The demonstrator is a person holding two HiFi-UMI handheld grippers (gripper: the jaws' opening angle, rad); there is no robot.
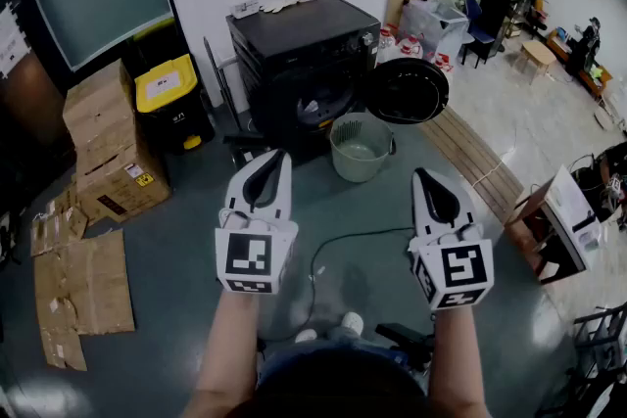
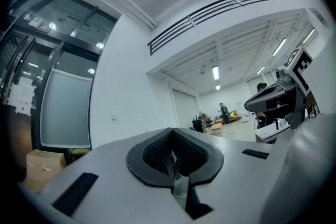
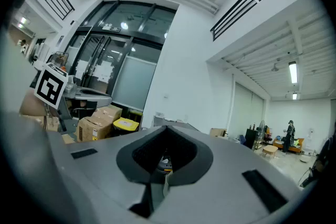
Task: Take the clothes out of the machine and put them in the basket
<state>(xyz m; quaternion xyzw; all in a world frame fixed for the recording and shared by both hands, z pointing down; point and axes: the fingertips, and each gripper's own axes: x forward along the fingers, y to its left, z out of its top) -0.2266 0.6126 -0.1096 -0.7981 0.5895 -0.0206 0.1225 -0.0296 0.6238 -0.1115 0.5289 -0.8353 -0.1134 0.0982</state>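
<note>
Left hand-held gripper (image 1: 277,162) and right hand-held gripper (image 1: 423,179) nearest, both closed, empty, well short of machine. Far: black washing machine (image 1: 294,49), door (image 1: 407,91) open; pale clothes (image 1: 312,109) seemingly in drum; green basket (image 1: 361,150) just beside. Step: approach. Next: step closer, open jaws, reach into drum.

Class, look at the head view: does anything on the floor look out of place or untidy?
Yes: flattened brown cardboard sheets lie scattered on the grey floor at left, beside stacked cardboard boxes, and a thin black cable trails loose across it.
</note>
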